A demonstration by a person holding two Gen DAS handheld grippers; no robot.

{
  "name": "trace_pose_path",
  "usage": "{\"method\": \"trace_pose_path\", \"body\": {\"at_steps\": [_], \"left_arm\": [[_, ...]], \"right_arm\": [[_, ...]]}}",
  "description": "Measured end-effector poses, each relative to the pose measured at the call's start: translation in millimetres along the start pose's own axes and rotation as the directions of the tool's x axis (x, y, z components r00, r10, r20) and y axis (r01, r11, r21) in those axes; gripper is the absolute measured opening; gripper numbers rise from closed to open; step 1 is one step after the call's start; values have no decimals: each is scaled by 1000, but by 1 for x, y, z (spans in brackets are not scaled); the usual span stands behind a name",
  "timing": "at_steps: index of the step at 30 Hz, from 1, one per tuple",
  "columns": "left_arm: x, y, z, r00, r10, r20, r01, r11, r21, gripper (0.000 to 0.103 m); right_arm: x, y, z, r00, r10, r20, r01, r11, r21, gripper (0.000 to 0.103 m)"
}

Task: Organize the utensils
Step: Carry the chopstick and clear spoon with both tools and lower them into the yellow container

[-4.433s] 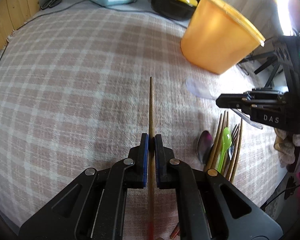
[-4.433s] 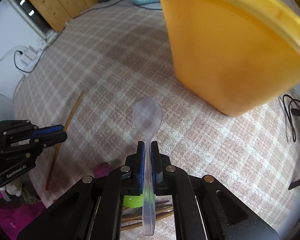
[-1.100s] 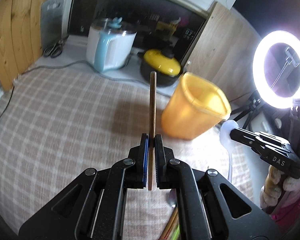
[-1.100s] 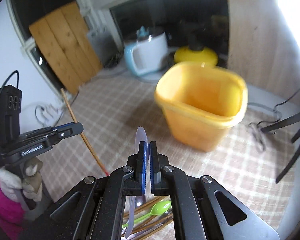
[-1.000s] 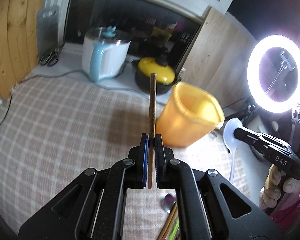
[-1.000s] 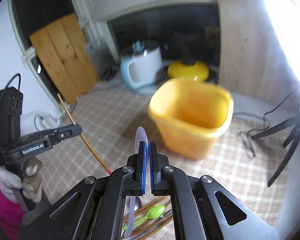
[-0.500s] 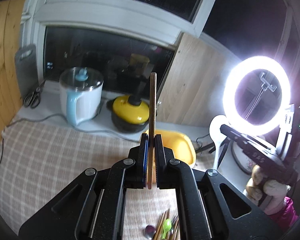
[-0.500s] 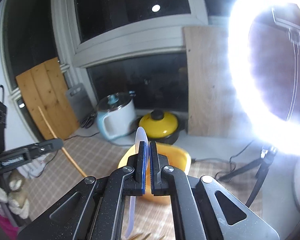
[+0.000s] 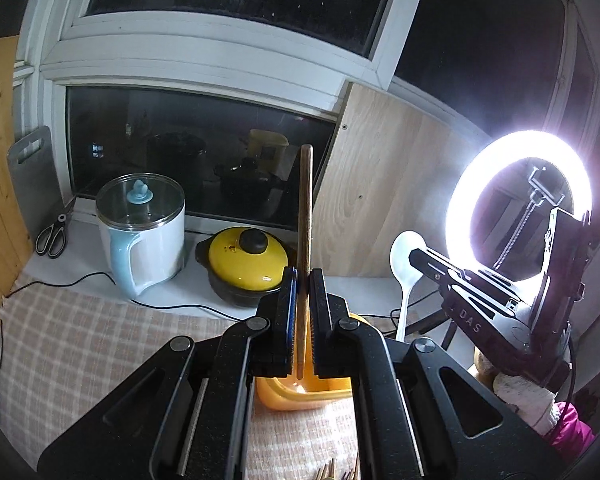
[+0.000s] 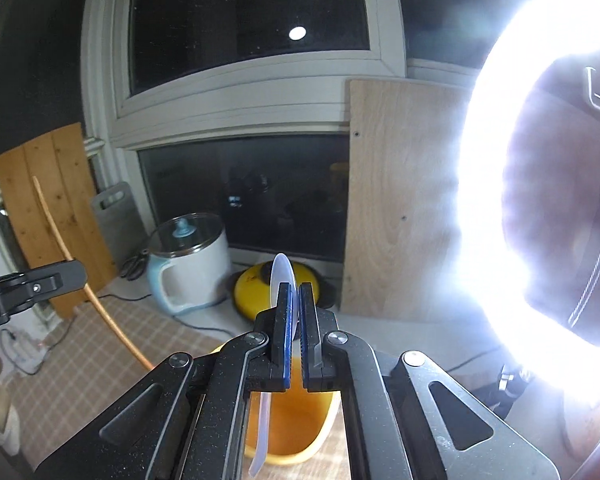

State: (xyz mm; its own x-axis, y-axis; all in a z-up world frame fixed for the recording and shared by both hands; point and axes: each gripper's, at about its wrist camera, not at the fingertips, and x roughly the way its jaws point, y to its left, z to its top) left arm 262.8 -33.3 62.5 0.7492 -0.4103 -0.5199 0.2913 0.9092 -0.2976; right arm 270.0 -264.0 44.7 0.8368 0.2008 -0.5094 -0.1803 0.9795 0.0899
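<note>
My left gripper is shut on a wooden chopstick that stands nearly upright, its lower end hanging over the orange container just below the jaws. My right gripper is shut on a translucent white spoon, bowl up, with the handle dropping toward the open mouth of the orange container. From the left wrist view the right gripper and the spoon are at the right. Seen from the right wrist, the left gripper and chopstick show at the left.
A white and blue kettle and a yellow-lidded black pot stand on the sill behind the checked cloth. A lit ring light glares at the right. Tips of other utensils peek in at the bottom edge.
Both grippers have risen and tilted up, so the window and ring light fill the views and the orange container has slid down under the jaws. Chopstick and spoon stay gripped.
</note>
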Motion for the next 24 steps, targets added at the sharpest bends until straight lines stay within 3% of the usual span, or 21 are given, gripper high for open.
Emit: {"method": "trace_pose_path", "body": {"at_steps": [12,24], "left_arm": [[43,4,-15,996,0,-91,-3,1000,-28,4],[64,9,-35,987,-5,-162,-1,999,-34,4]], "right_arm": [[47,-14,-21,998,-31,-57,33,999,37,2],[46,-30,-48,992,38,-121,-25,993,114,2]]}}
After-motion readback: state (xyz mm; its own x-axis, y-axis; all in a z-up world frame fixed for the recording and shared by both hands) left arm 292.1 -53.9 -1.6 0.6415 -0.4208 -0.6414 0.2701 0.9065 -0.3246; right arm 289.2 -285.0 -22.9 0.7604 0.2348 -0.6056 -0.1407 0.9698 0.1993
